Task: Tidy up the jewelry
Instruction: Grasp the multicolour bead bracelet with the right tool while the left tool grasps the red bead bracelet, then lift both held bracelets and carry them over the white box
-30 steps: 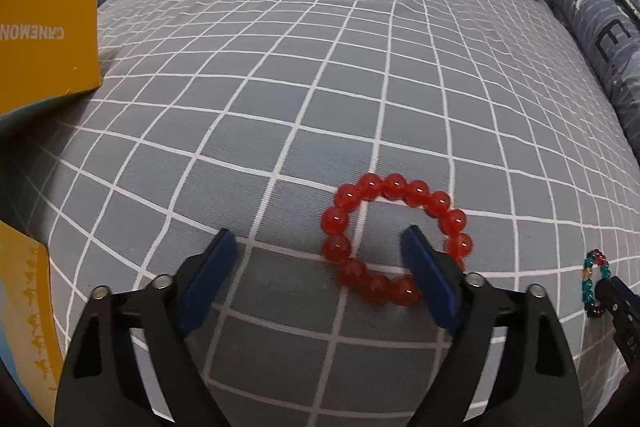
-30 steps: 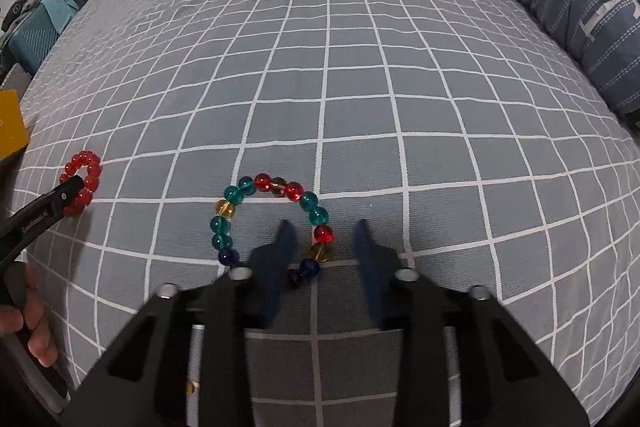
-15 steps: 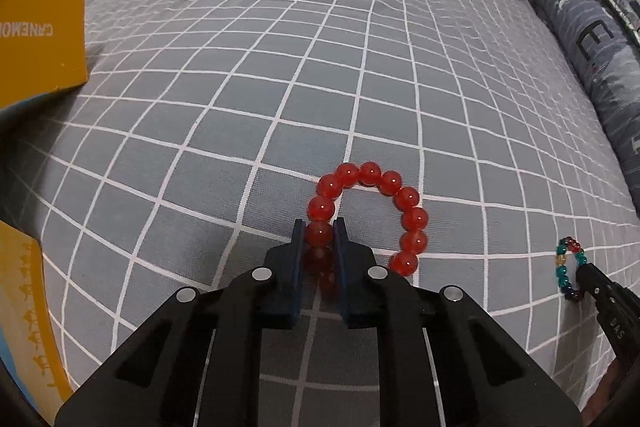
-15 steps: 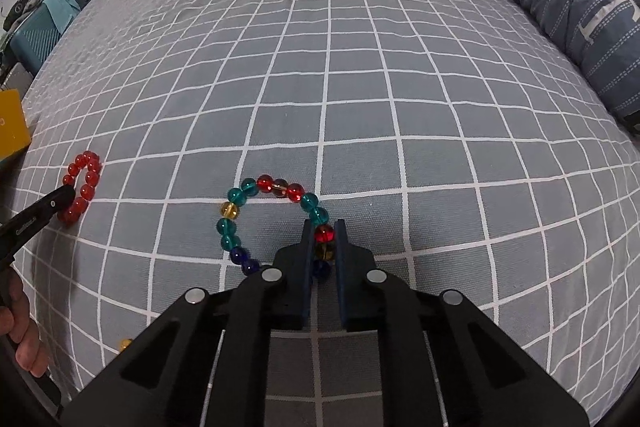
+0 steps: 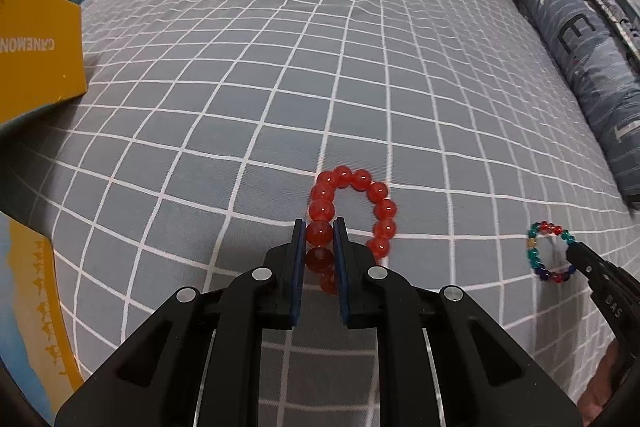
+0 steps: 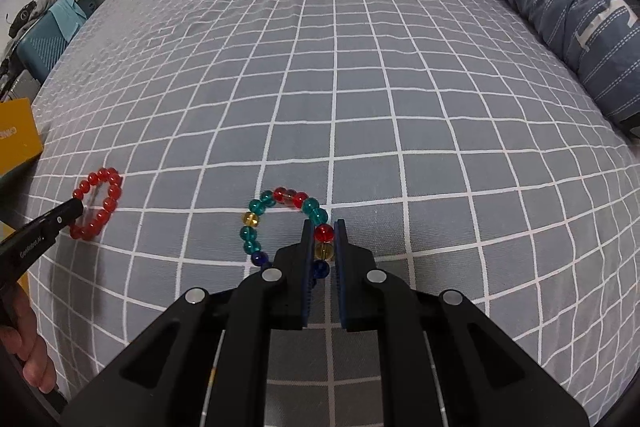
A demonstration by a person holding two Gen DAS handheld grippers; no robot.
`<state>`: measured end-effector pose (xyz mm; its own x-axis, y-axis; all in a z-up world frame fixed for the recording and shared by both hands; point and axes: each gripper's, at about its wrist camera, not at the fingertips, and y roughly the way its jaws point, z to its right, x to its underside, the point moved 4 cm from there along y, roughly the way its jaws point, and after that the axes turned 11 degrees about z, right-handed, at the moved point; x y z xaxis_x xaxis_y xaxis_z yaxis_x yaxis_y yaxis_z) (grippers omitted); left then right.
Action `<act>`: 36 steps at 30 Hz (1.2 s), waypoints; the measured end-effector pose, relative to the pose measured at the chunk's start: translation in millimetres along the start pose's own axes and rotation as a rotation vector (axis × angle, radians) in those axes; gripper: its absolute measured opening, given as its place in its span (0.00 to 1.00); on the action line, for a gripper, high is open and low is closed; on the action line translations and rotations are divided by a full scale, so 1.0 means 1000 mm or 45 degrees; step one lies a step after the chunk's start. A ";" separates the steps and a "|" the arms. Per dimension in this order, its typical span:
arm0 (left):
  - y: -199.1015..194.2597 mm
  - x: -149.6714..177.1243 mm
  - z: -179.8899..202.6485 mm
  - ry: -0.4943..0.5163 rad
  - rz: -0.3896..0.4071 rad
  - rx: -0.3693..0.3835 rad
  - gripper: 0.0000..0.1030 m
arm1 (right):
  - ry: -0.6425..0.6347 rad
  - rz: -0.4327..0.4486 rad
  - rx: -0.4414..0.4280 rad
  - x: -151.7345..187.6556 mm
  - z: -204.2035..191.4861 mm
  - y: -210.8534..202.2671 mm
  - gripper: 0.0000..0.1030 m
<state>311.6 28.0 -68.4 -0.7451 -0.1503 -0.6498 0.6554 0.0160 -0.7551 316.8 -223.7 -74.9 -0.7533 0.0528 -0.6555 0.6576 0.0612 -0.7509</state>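
- The left gripper (image 5: 320, 233) has its fingers pinched nearly together on one bead at the near side of the red bracelet (image 5: 352, 215); they have just been closing, with that bead between them.
- The rest of the red loop curves away ahead of the fingers and to their right, and seems to hang a little off the bed (image 5: 280, 67).
- The right gripper (image 6: 323, 234) is clamped tight on a red bead of the multicoloured bracelet (image 6: 280, 223); a yellow and a blue bead sit further back between its fingers.
- That loop arcs ahead and off to the left of the right fingers, resting on the checked bedcover.
- A yellow box (image 5: 36, 47) stands well off to the left of the left fingers.
- Step in hand, as I judge it: both bracelets are gripped, the pick-up just starting.
- Next calls for a steady lift of each, keeping the pinch firm since round beads could slip, then carrying them to wherever they belong, likely the box.
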 end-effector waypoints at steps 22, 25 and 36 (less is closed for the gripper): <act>-0.092 -0.005 0.013 0.067 0.080 0.088 0.13 | -0.044 0.111 -0.019 -0.014 -0.029 -0.076 0.09; -0.104 -0.007 0.012 0.077 0.098 0.097 0.13 | -0.053 0.122 -0.019 -0.013 -0.033 -0.086 0.09; -0.143 -0.002 0.004 0.101 0.140 0.080 0.13 | -0.082 0.160 -0.029 -0.010 -0.050 -0.122 0.09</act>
<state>220.3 21.9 41.1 -0.6742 -0.0723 -0.7350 0.7382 -0.0342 -0.6738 244.0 -181.4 27.9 -0.6632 -0.0028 -0.7484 0.7458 0.0805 -0.6613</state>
